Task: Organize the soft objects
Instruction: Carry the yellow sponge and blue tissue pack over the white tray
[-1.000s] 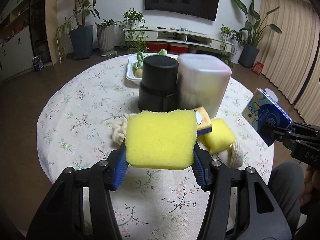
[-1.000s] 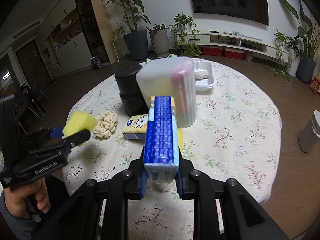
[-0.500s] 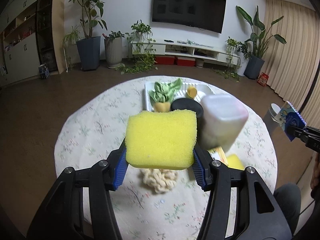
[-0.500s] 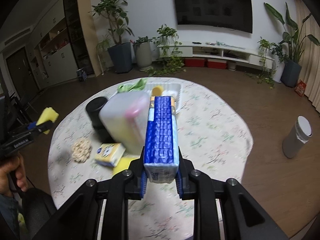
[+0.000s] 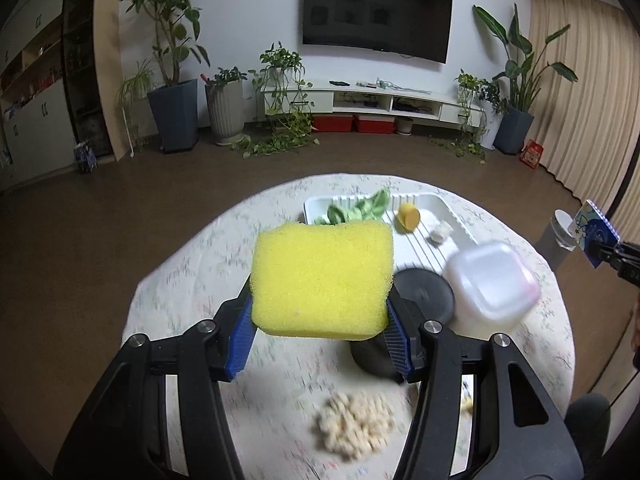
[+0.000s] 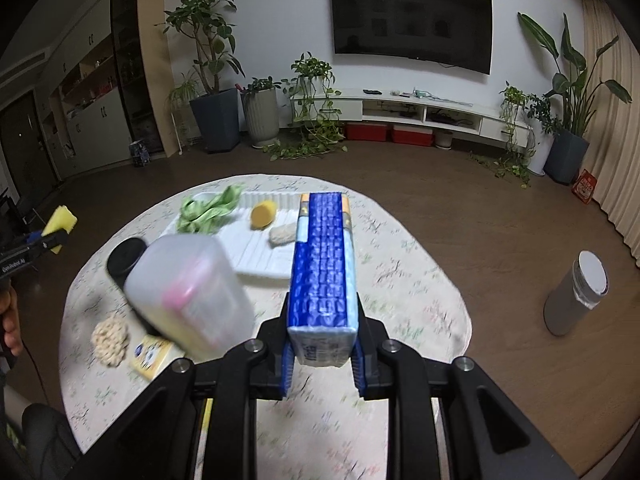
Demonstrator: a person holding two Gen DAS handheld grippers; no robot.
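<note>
1. The left gripper (image 5: 320, 332) is clamped on a yellow sponge (image 5: 322, 278); its blue pads press the sponge's two side edges, and the foam bulges above them, carried above the table (image 5: 192, 280).
2. The right gripper (image 6: 322, 364) is clenched on a blue tissue pack (image 6: 322, 264), held on edge with the long side pointing away from the camera.
3. Below and ahead of both loads stands a white tray (image 6: 260, 252) at the far side of the table. It holds a green cloth (image 6: 208, 210), a small yellow piece (image 6: 262, 214) and a small whitish lump (image 6: 282, 234).
4. Nearer, a frosted plastic tub (image 6: 188, 292) and a black round container (image 6: 126, 256) stand between the grippers and the tray. A knotted cream rope ball (image 6: 110, 336) and a small yellow packet (image 6: 150, 354) lie on the table beside them.
5. The step in hand looks like carrying both soft things to the tray. To do it well, each load should pass above the tub and the black container, not brush them.
6. The free tray floor lies to the right of the cloth; the sponge suits that patch, set flat.
7. The tissue pack is best lowered beside it, not on the small pieces, then let go only once it rests.
8. The sponge is squeezed, so it may spring as the pads part; opening low over the tray would keep it from bouncing out.
</note>
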